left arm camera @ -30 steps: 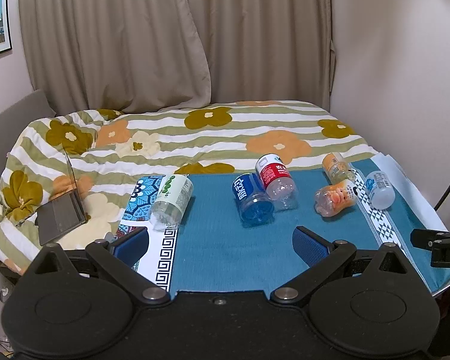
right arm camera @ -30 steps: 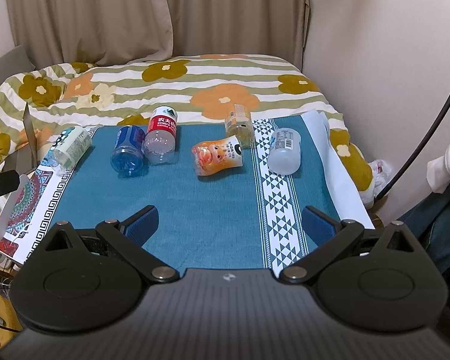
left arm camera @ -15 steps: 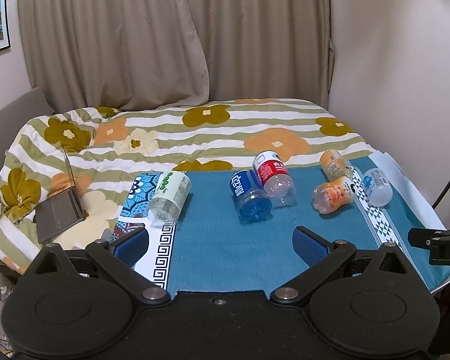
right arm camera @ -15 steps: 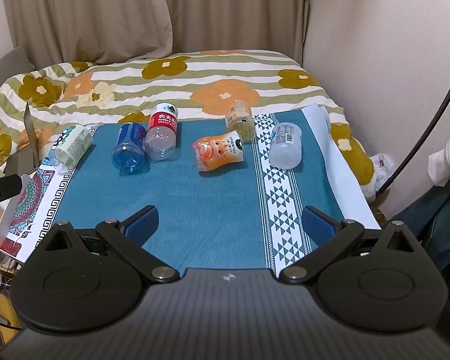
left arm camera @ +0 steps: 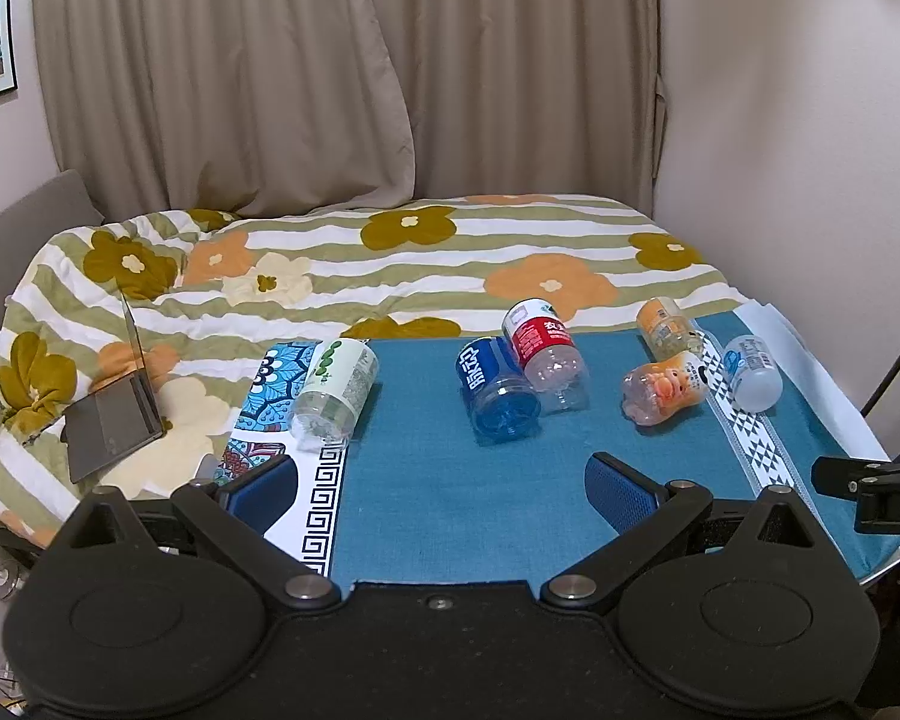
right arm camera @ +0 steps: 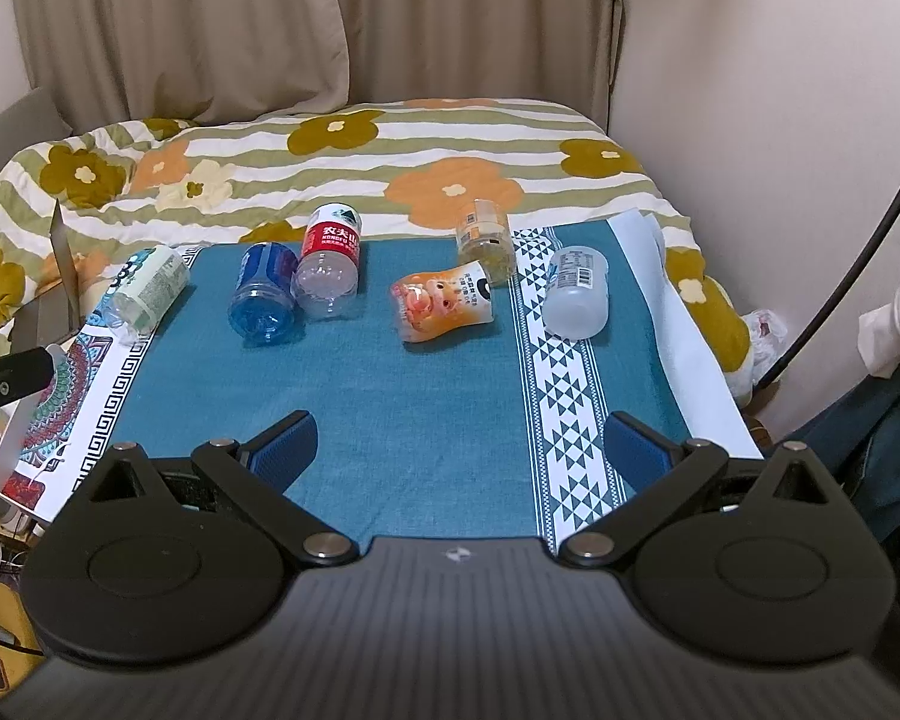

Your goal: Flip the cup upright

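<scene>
Several cut-bottle cups lie on their sides on a teal cloth [left arm camera: 450, 492] [right arm camera: 390, 396]. From left: a green-and-white cup [left arm camera: 336, 384] [right arm camera: 144, 288], a blue cup [left arm camera: 492, 384] [right arm camera: 264, 294], a red-label cup [left arm camera: 546, 348] [right arm camera: 330, 264], an orange cartoon cup [left arm camera: 666, 387] [right arm camera: 444, 306], a yellow-orange cup [left arm camera: 666, 327] [right arm camera: 486, 240] and a frosted white cup [left arm camera: 750, 369] [right arm camera: 576, 291]. My left gripper [left arm camera: 441, 480] is open and empty, near the cloth's front edge. My right gripper [right arm camera: 459, 450] is open and empty, also in front of the cups.
A flowered, striped blanket [left arm camera: 420, 264] covers the bed behind the cloth. A half-open laptop [left arm camera: 120, 402] sits at the left. Curtains [left arm camera: 330, 78] hang behind, a wall [left arm camera: 798, 150] stands right. The right gripper's body [left arm camera: 870, 486] shows at the left view's right edge.
Both views have drifted slightly, the cups shifting a little up in the frames. Both grippers stay open. No cup has moved.
</scene>
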